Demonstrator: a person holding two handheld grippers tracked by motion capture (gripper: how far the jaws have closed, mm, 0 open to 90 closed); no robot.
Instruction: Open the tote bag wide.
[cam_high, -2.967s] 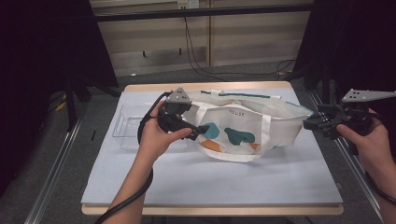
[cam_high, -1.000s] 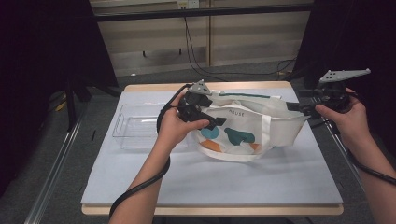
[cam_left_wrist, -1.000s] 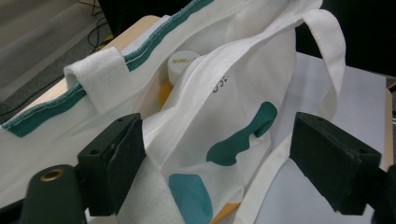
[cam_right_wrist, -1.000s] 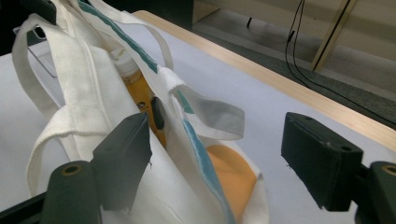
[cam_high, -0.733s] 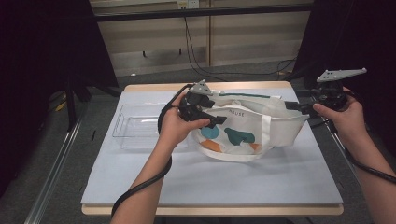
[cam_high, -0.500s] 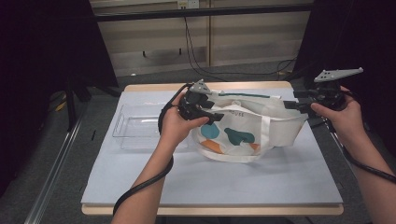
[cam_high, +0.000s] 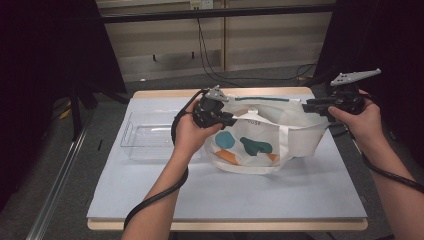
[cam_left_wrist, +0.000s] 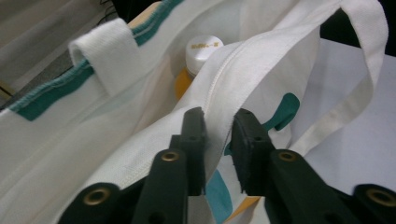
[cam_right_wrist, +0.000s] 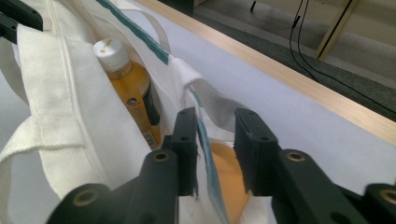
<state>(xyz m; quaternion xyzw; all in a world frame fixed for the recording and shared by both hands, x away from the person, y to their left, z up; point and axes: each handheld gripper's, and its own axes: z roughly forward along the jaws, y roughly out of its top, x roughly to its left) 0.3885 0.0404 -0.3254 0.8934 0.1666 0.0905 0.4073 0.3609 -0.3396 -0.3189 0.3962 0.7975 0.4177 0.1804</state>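
A white cloth bag (cam_high: 260, 145) with teal and orange shapes and a teal-trimmed rim stands on the table, its mouth spread wide. Inside it leans an orange bottle (cam_right_wrist: 123, 70) with a white cap (cam_left_wrist: 204, 49). My left gripper (cam_high: 233, 120) is at the bag's left side. In the left gripper view it (cam_left_wrist: 218, 126) is shut on the near rim hem, and the fabric fills the gap. My right gripper (cam_high: 306, 106) is at the bag's right end. Its jaws (cam_right_wrist: 215, 121) straddle the teal-edged rim with a gap showing beside the cloth.
A clear plastic tray (cam_high: 150, 135) lies left of the bag, close to my left hand. The grey-blue mat (cam_high: 250, 200) in front of the bag is bare. The table's wooden far edge (cam_right_wrist: 299, 74) runs just behind the bag. Cables trail from both grippers.
Since 3 s ago both grippers have come up to the bag's rim and the mouth has spread between them. Over the last second the right gripper rose slightly; the left held still.
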